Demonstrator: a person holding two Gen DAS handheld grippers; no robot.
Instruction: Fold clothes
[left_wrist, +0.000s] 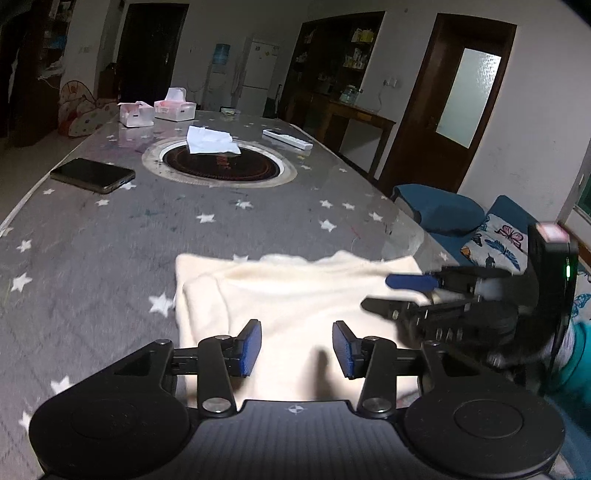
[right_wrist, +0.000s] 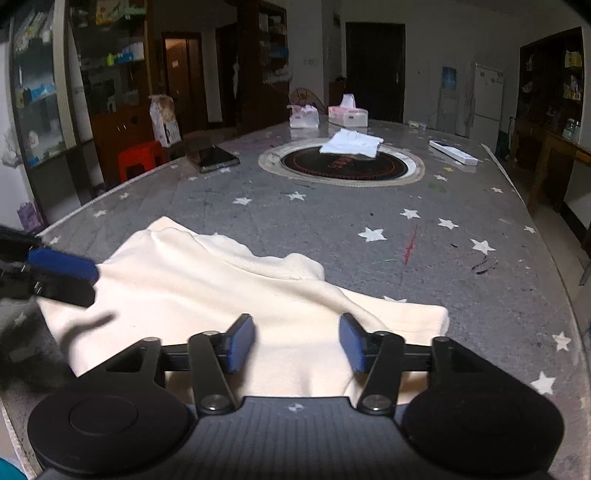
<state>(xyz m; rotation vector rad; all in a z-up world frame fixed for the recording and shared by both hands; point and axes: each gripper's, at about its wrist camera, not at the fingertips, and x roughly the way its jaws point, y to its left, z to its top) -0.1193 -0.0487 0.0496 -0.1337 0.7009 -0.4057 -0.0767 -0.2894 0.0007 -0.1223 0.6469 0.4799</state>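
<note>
Folding stage: the cream garment (left_wrist: 295, 295) lies already doubled over on the star-patterned surface (left_wrist: 110, 240), lower centre of both views, so a fold looks done and another likely remains.
Left tongs (left_wrist: 297, 349): parted, blue pads clear of the cloth, nothing between them; they hover over the near edge of the garment.
Right tongs (right_wrist: 297, 343): parted a little wider, likewise empty, poised over the garment's near edge in the lower centre of the right wrist view.
Key relation: the garment lies directly ahead of and below both tongs; its long axis runs left to right across the left wrist view, one tongs near each end.
Nearer hand: neither clearly; each sits over its own side.
Next move, as a guess: both drop and pinch the near edge.
Elsewhere: a phone (left_wrist: 92, 175) and a folded white cloth (left_wrist: 210, 140) well beyond, upper frame.
</note>
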